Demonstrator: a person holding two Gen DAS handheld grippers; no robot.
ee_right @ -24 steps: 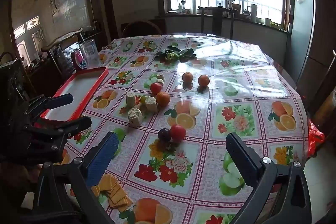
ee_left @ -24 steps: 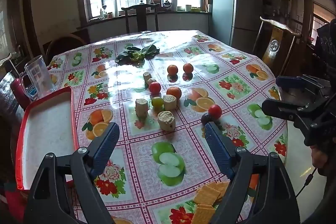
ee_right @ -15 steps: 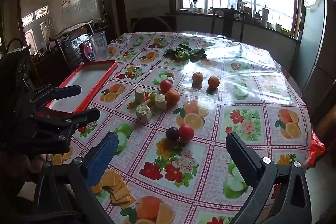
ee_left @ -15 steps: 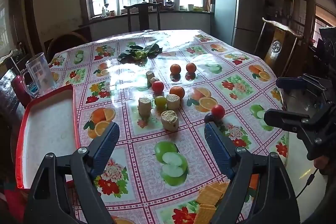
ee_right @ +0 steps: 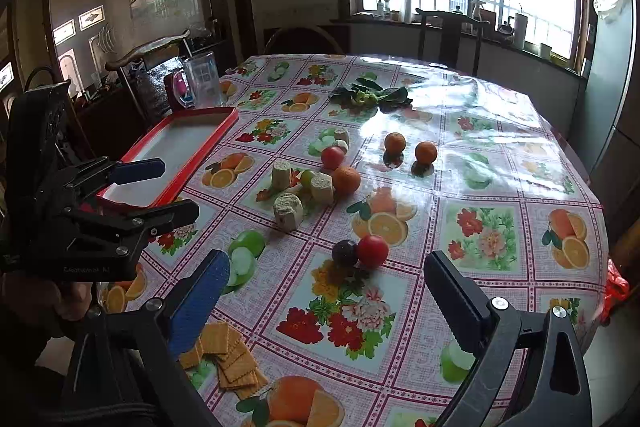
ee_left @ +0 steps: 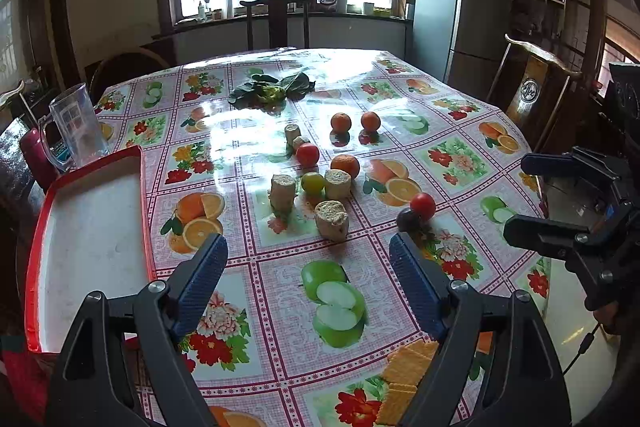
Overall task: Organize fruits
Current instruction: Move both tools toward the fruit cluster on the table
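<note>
Loose fruit lies mid-table: two oranges at the back, a red fruit, an orange, a green fruit, and nearer me a red fruit touching a dark plum. In the right wrist view the red fruit and plum lie just ahead. A red-rimmed white tray lies at the left, empty. My left gripper is open and empty above the near table. My right gripper is open and empty.
Several beige cylindrical blocks stand among the fruit. Crackers lie near the front edge. Leafy greens lie at the back. A clear pitcher stands beyond the tray. Chairs ring the table.
Both grippers have eased slightly back and up; the table contents sit a little lower and farther in view. No fruit has moved. Both stay open.
</note>
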